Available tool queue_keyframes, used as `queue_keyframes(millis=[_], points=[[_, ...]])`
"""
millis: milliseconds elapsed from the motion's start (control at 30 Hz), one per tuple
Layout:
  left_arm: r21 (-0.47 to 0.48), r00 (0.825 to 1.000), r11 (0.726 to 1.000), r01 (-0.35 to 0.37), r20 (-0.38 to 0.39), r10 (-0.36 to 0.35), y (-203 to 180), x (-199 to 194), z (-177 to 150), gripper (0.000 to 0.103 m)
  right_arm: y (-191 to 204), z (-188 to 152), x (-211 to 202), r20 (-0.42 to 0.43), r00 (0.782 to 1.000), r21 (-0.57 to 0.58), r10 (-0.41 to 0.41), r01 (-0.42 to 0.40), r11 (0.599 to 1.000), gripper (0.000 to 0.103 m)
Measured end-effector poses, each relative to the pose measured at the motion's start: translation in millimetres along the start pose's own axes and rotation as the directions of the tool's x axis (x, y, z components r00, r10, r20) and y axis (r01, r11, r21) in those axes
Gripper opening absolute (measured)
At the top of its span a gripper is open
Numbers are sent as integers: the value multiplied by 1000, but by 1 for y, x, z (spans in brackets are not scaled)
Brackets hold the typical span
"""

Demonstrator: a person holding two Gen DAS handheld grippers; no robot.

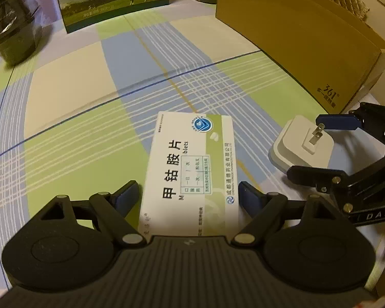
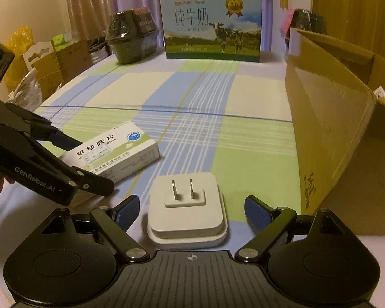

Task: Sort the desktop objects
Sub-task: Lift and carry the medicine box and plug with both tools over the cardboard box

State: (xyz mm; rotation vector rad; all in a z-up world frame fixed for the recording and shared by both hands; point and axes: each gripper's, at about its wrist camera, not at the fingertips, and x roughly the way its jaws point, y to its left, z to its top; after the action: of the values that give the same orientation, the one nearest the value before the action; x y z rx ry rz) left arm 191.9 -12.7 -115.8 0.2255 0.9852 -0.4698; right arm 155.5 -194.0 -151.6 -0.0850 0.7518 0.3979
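A white and green medicine box (image 1: 190, 169) lies flat on the plaid tablecloth (image 1: 77, 102). My left gripper (image 1: 188, 196) is open and straddles its near end, with both blue pads close beside its long sides. The right wrist view shows the same medicine box (image 2: 115, 148) between the left gripper's (image 2: 92, 165) fingers. A white plug adapter (image 2: 187, 210) lies prongs up between the fingers of my right gripper (image 2: 192, 211), which is open with a gap on each side. From the left wrist view, the adapter (image 1: 292, 138) sits inside the right gripper (image 1: 305, 146).
An open cardboard box (image 2: 333, 128) stands along the right side, also visible as the cardboard box (image 1: 295, 38). A milk carton (image 2: 210, 25) and a dark wrapped container (image 2: 131, 36) stand at the back. Bags and cartons (image 2: 46, 64) crowd beyond the left table edge.
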Motion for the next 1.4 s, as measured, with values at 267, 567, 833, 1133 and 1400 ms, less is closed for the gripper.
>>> queue_keyframes(millis=[267,567,833,1133,1400], points=[[1,1000,1000,-11,23,11,-2,3,-2,81,5,-10,4,12,1000,-8,-8,8,1000,79],[2,999,1000,-19,46,19,-4,1,-3,68,13,-14,3,33,999,-45,-31,33,998,62],[-64,999,998,-22,33,24,2,-9,2,67,9,-16,-7,25,999,-1,-36,36,999,62],[-163,990,984,-70,112,89,3,-44,22,67,12,-2,-34,76,996,1,-43,43,999,62],[-243,974,961,-131,149,170,-1,-77,46,67,13,21,-60,130,990,6,-50,50,999,62]])
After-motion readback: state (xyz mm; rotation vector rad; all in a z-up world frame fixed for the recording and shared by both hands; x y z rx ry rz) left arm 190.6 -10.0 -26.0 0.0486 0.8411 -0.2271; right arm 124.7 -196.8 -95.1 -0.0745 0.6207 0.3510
